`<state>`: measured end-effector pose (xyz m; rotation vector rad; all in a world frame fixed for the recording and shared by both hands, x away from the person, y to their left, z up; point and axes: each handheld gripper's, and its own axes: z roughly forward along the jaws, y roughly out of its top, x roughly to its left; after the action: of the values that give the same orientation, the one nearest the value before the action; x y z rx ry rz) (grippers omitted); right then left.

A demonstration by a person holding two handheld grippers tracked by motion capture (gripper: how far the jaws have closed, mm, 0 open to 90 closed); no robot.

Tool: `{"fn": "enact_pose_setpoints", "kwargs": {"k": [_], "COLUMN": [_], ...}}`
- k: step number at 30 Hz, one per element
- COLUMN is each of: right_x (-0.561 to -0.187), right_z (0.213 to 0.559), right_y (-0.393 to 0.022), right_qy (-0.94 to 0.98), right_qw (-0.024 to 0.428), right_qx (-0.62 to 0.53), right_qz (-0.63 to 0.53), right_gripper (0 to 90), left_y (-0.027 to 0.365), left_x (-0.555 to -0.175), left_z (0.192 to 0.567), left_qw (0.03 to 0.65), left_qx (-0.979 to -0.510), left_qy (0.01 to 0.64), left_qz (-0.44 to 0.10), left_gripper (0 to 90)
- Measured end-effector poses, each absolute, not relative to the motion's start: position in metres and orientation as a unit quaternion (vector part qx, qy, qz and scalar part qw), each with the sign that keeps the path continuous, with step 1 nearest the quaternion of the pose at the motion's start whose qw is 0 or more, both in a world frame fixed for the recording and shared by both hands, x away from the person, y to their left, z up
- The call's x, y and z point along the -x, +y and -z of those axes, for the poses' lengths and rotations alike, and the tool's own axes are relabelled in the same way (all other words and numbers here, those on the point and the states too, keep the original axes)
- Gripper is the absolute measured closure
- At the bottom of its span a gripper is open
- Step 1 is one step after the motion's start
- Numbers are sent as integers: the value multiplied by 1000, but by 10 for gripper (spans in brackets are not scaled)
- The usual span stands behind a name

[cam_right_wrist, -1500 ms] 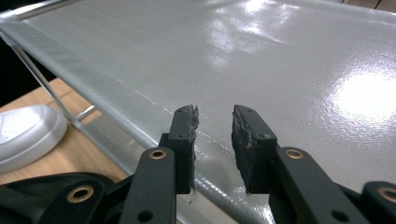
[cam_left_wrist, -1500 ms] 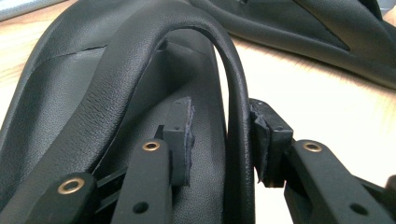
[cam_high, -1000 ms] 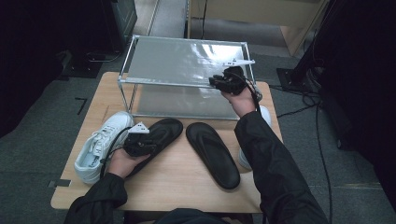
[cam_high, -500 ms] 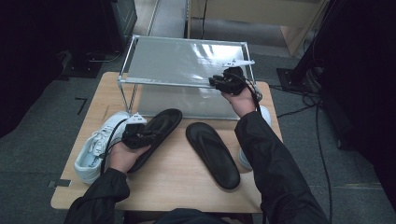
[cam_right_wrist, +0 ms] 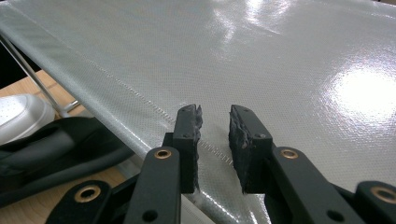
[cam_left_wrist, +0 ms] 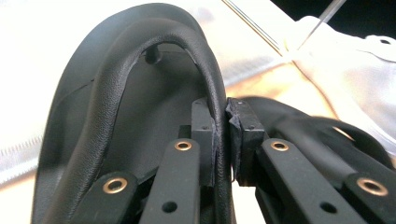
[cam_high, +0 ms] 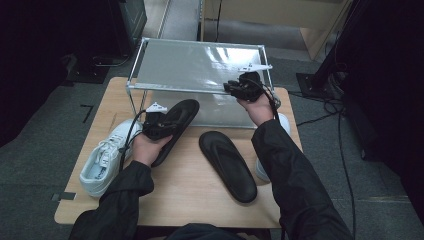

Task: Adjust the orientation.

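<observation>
Above the table, left claw [cam_left_wrist: 220, 140] pinches the sandal strap [cam_left_wrist: 205, 70] tight.

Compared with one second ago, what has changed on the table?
The left tool, shut on the strap of one black sandal, has carried it up toward the shelf rack. The right tool, the other sandal and the white sneaker stayed put.

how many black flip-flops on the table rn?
2. One flip-flop is pinched by its strap in the left gripper, in front of the shoe rack. The other flip-flop lies flat on the table, right of centre. More may be hidden.
</observation>
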<state>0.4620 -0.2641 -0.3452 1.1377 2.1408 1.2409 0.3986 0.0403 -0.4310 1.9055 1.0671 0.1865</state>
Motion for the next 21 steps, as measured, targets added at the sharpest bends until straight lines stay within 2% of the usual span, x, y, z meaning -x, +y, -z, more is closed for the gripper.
{"fn": "enact_pose_setpoints", "kwargs": {"k": [7,15,19,21], "right_x": [-462,-462,-462,-462], "right_z": [345,346,346,346], "right_y": [-264,-265,-264,-264], "right_qy": [769,768,768,768], "right_qw": [209,208,210,210], "right_qx": [-408,-408,-407,-407], "right_qz": [-446,-449,-447,-447], "right_gripper": [729,729,730,730], "left_y": [18,4,5,8], "left_x": [-422,-437,-437,-436], "left_z": [446,466,465,462], "left_qw": [437,439,444,449], "left_qx": [-770,-764,-767,-767], "left_qy": [454,464,455,451], "left_qz": [-98,-87,-92,-89], "left_gripper": [821,807,701,696]}}
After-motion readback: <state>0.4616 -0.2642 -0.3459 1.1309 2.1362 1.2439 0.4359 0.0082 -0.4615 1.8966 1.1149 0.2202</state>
